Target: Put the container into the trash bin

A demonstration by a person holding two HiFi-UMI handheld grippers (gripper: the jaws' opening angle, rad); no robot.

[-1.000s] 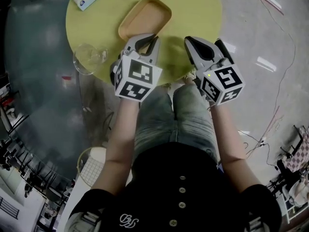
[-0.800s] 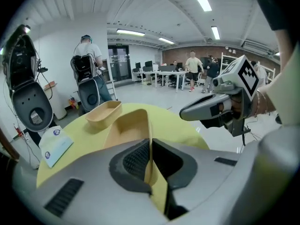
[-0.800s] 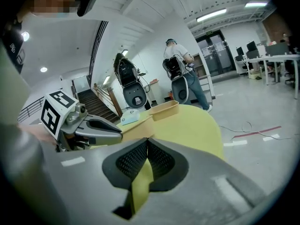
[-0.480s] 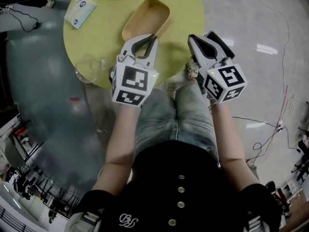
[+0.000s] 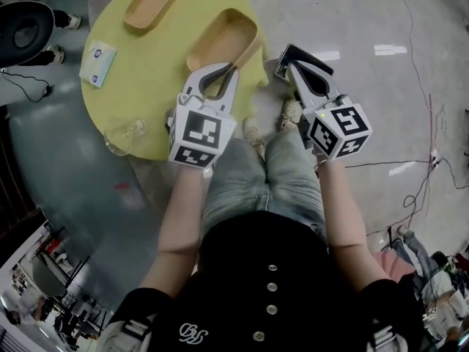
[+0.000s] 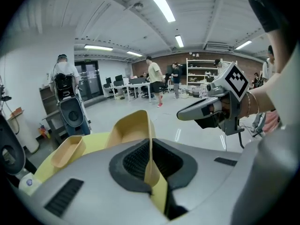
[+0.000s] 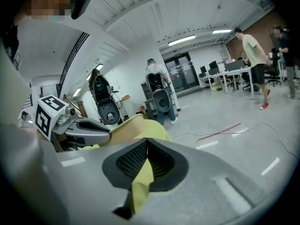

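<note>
Left gripper (image 5: 229, 70) clamped on the tan oval container's (image 5: 223, 39) near rim at the round yellow worktop's (image 5: 157, 94) edge, right gripper (image 5: 292, 61) closed, empty, just beside, small packet's (image 5: 97, 62) blue print unreadable.

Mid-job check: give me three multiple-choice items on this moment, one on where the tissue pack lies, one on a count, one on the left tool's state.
1. Where does the tissue pack lie?
A. on the yellow table
B. inside a container
C. on the floor

2. How many tan containers show?
A. one
B. two
C. four

3. The left tool is:
A. open above the table
B. shut on a container's rim
C. shut on the tissue pack

Key:
1 A: the pack rests on the tabletop near its left edge.
2 B: there is the held container and a second container farther back.
3 B: the left gripper view shows the thin tan wall pinched between the pads.
</note>
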